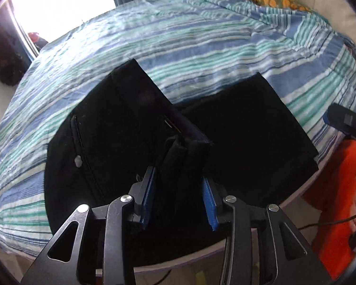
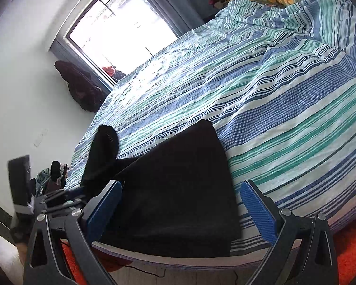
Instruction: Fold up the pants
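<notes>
Black pants (image 1: pixel 121 128) lie partly folded on the striped bed (image 1: pixel 201 35); the left gripper (image 1: pixel 181 190) pinches a bunched fold, the right gripper (image 2: pixel 180 204) gapes empty above them.

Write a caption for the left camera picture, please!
Left gripper pinches black pants on a striped bed.

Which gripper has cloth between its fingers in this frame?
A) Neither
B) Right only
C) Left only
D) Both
C: in the left wrist view the left gripper has a raised bunch of the black pants between its blue pads, while the right gripper is spread wide over the pants, gripping nothing.
</notes>
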`<state>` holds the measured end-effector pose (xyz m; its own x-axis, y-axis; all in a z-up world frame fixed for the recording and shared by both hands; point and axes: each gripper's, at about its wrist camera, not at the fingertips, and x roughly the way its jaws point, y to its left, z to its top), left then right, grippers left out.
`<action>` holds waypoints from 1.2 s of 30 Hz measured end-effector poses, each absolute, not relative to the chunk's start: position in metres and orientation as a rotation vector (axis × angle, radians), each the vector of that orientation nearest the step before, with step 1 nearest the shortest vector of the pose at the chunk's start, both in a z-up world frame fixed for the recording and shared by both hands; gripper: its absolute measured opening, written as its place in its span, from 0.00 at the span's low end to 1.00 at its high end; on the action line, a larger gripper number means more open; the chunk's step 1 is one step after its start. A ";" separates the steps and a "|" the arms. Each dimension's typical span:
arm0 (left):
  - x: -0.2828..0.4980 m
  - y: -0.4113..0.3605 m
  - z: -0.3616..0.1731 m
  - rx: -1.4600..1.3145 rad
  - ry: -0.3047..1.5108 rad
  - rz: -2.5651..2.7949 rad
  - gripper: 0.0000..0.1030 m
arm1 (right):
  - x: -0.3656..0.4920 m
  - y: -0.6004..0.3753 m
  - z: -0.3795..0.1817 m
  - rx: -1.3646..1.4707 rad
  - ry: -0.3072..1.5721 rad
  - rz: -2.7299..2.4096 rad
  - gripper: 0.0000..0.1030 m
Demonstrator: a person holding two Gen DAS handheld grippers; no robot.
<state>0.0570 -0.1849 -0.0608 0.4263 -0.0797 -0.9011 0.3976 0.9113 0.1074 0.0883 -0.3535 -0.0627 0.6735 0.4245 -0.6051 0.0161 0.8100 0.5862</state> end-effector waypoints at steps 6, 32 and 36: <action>0.040 -0.112 0.016 0.117 1.010 -0.349 0.68 | 0.085 -0.352 -0.055 0.559 0.786 0.288 0.96; 0.050 -0.034 -0.072 0.063 1.079 -0.150 0.22 | 0.206 -0.220 -0.119 0.590 1.363 0.943 0.49; 0.050 -0.035 -0.074 0.066 1.079 -0.144 0.22 | 0.216 -0.206 -0.132 0.642 1.429 0.949 0.49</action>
